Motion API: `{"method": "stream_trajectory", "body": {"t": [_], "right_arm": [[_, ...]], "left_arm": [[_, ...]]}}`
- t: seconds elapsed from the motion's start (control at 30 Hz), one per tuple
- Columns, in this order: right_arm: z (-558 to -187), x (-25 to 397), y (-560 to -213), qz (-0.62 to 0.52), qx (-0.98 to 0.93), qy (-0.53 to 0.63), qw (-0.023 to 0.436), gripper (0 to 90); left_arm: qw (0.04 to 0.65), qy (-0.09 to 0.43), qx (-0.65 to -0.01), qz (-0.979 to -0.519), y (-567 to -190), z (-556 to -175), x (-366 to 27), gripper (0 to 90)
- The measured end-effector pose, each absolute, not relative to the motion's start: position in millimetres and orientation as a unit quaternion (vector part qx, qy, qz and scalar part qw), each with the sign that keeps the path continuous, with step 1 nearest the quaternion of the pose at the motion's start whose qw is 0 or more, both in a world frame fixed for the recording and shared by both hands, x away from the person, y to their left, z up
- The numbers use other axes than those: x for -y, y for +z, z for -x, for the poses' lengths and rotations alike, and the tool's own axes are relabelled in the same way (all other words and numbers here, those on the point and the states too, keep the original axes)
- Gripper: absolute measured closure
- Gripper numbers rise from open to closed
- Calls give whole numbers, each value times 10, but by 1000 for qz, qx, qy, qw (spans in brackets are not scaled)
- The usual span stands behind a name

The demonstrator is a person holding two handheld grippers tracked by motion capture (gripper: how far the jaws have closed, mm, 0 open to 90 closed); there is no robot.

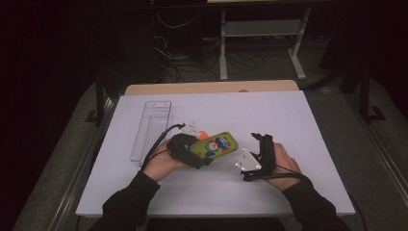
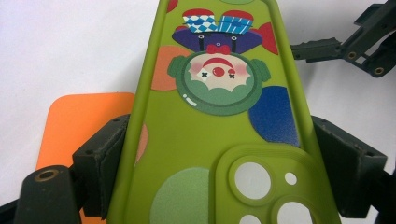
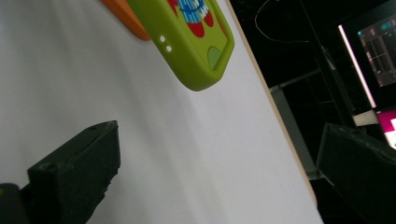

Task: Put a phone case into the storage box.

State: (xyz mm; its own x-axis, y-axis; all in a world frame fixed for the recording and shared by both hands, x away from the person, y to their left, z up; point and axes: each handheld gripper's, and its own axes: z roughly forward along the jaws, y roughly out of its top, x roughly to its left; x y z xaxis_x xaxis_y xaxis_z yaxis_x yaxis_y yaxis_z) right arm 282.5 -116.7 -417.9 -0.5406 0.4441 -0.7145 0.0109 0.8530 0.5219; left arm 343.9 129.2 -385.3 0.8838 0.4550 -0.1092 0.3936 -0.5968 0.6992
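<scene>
Green clown phone case (image 2: 219, 116) clamped across its width by left gripper (image 1: 195, 155), just above orange card (image 2: 84, 126), long axis pointing away toward right gripper (image 1: 262, 144). Right gripper spread wide, empty, case's far end (image 3: 201, 46) just ahead.

Both forearms wear dark, long sleeves (image 1: 126, 204) that end at the wrists. The left gripper (image 1: 204, 161) and the right gripper (image 1: 257, 137) are matte black, each with two blocky jaws faced with dark pads. Round screw holes dot their frames. A thin black cable (image 1: 159, 139) trails from the left one. A grey three-cornered plate (image 1: 248, 161) sits on top of the right one
</scene>
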Motion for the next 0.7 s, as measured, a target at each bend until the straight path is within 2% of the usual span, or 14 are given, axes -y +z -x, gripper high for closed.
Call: {"method": "stream_trajectory", "body": {"t": [0.7], "right_arm": [[-2758,1018,-4258,-15,-815,170,554,0]], "left_arm": [[385,33,-243,-890,-3835,-3433,-1300,149]]}}
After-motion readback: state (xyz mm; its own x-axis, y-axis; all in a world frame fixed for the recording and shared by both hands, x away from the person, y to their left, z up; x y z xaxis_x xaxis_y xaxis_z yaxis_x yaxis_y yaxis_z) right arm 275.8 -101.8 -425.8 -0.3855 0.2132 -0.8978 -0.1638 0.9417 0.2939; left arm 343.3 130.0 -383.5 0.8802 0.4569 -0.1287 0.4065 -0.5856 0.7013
